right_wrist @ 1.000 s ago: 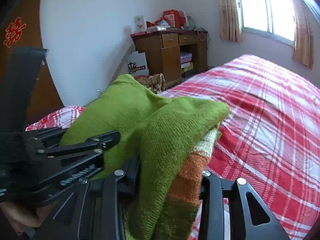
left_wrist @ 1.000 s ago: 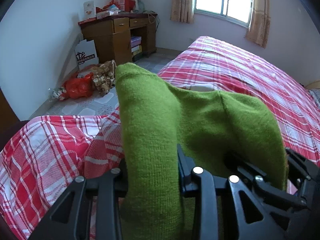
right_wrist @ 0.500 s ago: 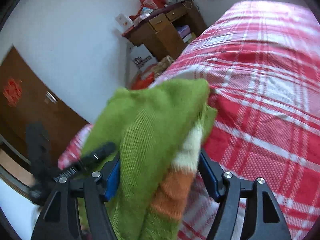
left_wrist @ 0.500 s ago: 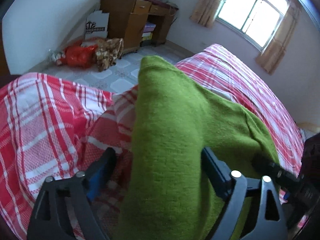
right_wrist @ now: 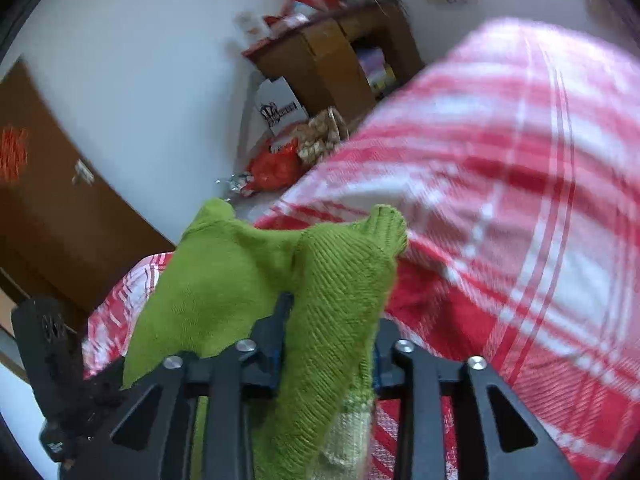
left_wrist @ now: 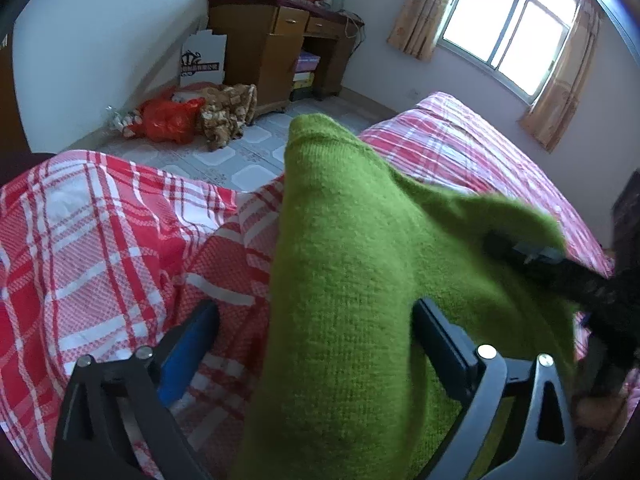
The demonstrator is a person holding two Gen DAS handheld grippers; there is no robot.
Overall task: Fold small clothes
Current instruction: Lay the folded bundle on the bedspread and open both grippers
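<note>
Plaid bed: left tool now spread, opening, released sweater; right tool closing, regripped sweater.

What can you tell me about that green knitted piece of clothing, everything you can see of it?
The green knitted woollen garment looks soft and fuzzy, ribbed in places, with a pale cream band low down. It is bunched, raised over the red-and-white checked bedspread. The left gripper stands wide and opening; the cloth runs between its fingers, touching only the right finger. The right gripper is closing on a ribbed fold, pressing it.
</note>
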